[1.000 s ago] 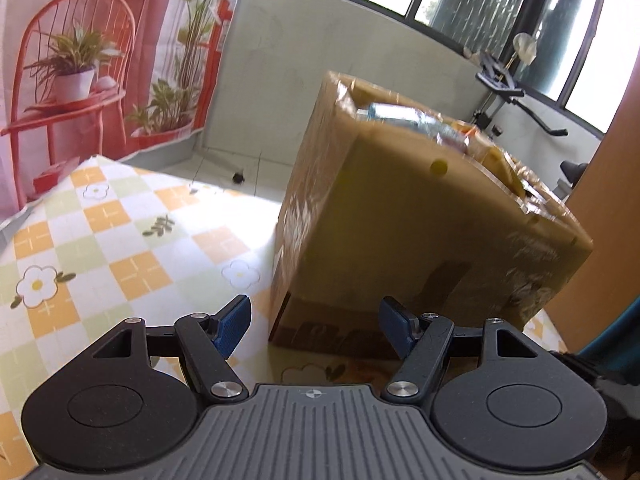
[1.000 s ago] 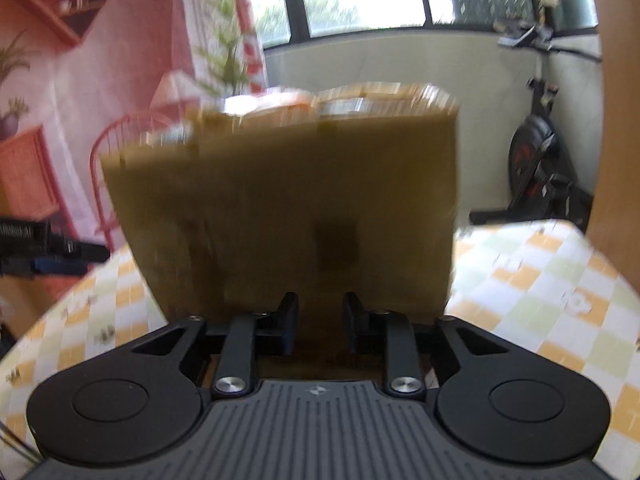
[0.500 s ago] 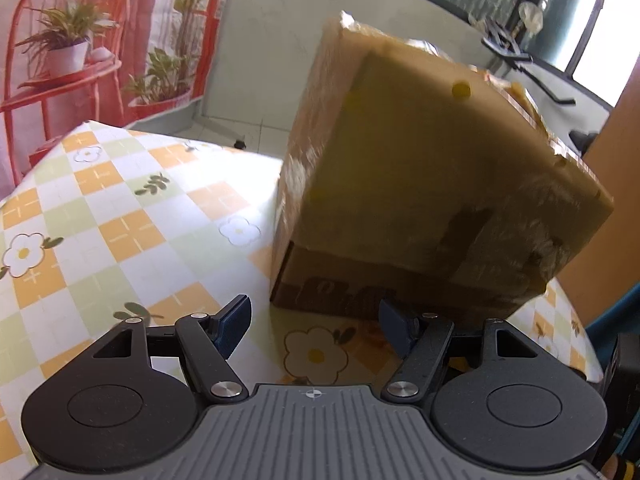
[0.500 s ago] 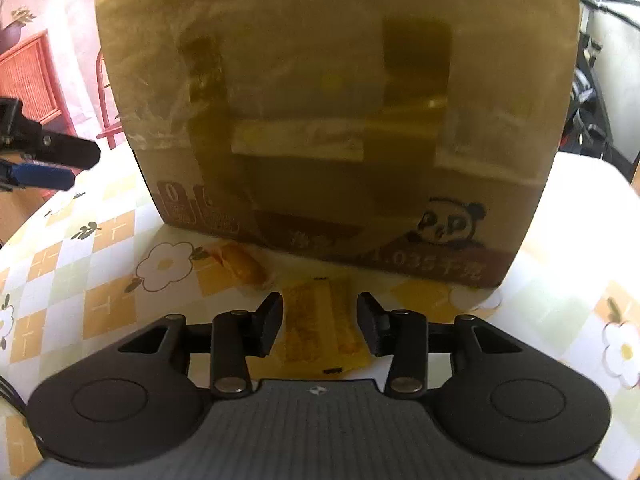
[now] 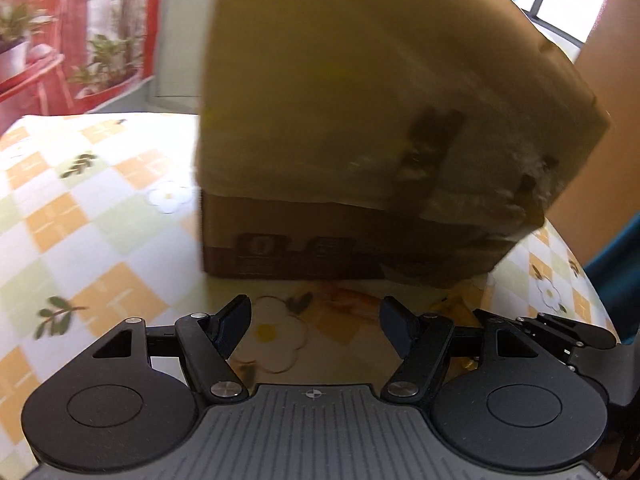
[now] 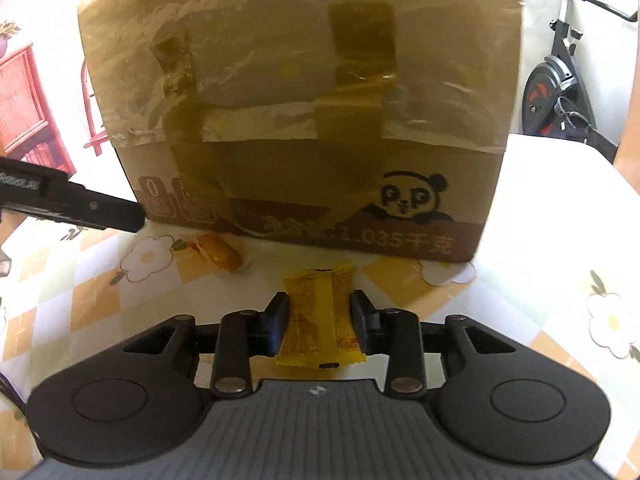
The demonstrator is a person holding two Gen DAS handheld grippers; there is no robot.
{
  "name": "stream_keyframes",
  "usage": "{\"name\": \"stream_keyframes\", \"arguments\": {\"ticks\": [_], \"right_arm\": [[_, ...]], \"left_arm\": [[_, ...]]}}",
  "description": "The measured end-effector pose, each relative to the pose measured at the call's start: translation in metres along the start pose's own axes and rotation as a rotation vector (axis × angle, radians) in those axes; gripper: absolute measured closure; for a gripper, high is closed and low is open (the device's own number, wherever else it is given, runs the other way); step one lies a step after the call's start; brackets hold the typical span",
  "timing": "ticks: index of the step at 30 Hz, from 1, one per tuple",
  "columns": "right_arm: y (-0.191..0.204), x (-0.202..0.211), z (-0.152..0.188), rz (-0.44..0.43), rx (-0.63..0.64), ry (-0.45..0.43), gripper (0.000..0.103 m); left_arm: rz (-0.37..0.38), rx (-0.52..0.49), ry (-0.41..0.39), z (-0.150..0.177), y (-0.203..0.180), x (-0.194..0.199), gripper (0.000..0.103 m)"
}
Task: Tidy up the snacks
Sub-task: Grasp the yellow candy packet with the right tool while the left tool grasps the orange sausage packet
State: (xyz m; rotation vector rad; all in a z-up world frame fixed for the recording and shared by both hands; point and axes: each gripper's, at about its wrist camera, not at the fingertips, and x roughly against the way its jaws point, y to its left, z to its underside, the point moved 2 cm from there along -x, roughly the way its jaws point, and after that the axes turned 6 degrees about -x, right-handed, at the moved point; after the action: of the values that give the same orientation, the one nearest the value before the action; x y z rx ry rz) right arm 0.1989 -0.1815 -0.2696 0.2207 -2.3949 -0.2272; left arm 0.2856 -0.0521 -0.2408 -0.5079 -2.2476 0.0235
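A taped cardboard box (image 6: pixel 304 120) with a panda print stands on the checked tablecloth; it also fills the left wrist view (image 5: pixel 380 140). A yellow snack packet (image 6: pixel 320 312) lies flat in front of the box, between the fingers of my right gripper (image 6: pixel 319 320), which is open around it with both pads beside its long edges. An orange wrapped snack (image 6: pixel 220 254) lies at the box's base to the left. My left gripper (image 5: pixel 316 324) is open and empty, close to the box's side, over a blurred orange snack (image 5: pixel 352 300).
The left gripper's finger (image 6: pixel 80 206) reaches in from the left edge of the right wrist view. The table (image 6: pixel 560 220) drops off on the right. An exercise bike (image 6: pixel 560 92) stands behind the table.
My right gripper has lowered and moved forward, so the yellow packet now sits between its fingers, which have opened wider. My left gripper has moved closer to the box.
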Motion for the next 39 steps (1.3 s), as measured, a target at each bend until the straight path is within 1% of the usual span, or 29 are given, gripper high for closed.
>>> {"name": "stream_keyframes", "arguments": {"ticks": [4, 6, 8, 10, 16, 20, 23, 24, 26, 27, 28, 29, 35, 39], "right_arm": [[0.0, 0.004, 0.006, 0.009, 0.026, -0.026, 0.067], [-0.002, 0.004, 0.007, -0.001, 0.019, -0.035, 0.067], [-0.005, 0.004, 0.007, -0.017, 0.001, -0.039, 0.067], [-0.008, 0.006, 0.008, -0.026, -0.008, -0.042, 0.067], [-0.008, 0.007, 0.008, -0.027, 0.007, -0.046, 0.067], [-0.008, 0.006, 0.009, -0.029, 0.006, -0.048, 0.067], [-0.008, 0.006, 0.01, -0.03, 0.005, -0.05, 0.067], [-0.009, 0.006, 0.01, -0.032, 0.002, -0.05, 0.067], [-0.009, 0.006, 0.01, -0.034, -0.001, -0.051, 0.067], [-0.009, 0.006, 0.009, -0.034, 0.0, -0.051, 0.067], [-0.009, 0.006, 0.009, -0.034, 0.0, -0.051, 0.067], [-0.009, 0.006, 0.009, -0.034, -0.001, -0.051, 0.067], [-0.009, 0.006, 0.009, -0.036, -0.004, -0.051, 0.067], [-0.009, 0.006, 0.009, -0.038, -0.006, -0.051, 0.067]], "left_arm": [[0.014, -0.055, 0.012, 0.002, -0.014, -0.014, 0.03], [-0.001, -0.078, 0.022, 0.004, -0.021, -0.021, 0.03], [-0.015, -0.077, 0.033, 0.005, -0.024, -0.027, 0.03], [-0.016, -0.055, 0.035, 0.004, -0.023, -0.033, 0.03], [-0.027, -0.064, 0.029, -0.002, -0.032, -0.046, 0.03], [-0.043, -0.045, 0.042, -0.003, -0.034, -0.055, 0.031], [-0.068, -0.079, 0.034, 0.0, -0.041, -0.059, 0.031], [-0.075, -0.086, 0.032, 0.001, -0.042, -0.059, 0.032], [-0.089, -0.09, 0.028, 0.001, -0.042, -0.06, 0.039], [-0.092, -0.091, 0.026, 0.002, -0.042, -0.06, 0.039], [-0.093, -0.092, 0.024, 0.002, -0.043, -0.061, 0.042], [-0.084, -0.093, 0.02, 0.003, -0.041, -0.058, 0.047], [-0.061, -0.094, 0.017, 0.01, -0.036, -0.047, 0.047], [-0.065, -0.075, 0.014, 0.018, -0.032, -0.035, 0.047]]}}
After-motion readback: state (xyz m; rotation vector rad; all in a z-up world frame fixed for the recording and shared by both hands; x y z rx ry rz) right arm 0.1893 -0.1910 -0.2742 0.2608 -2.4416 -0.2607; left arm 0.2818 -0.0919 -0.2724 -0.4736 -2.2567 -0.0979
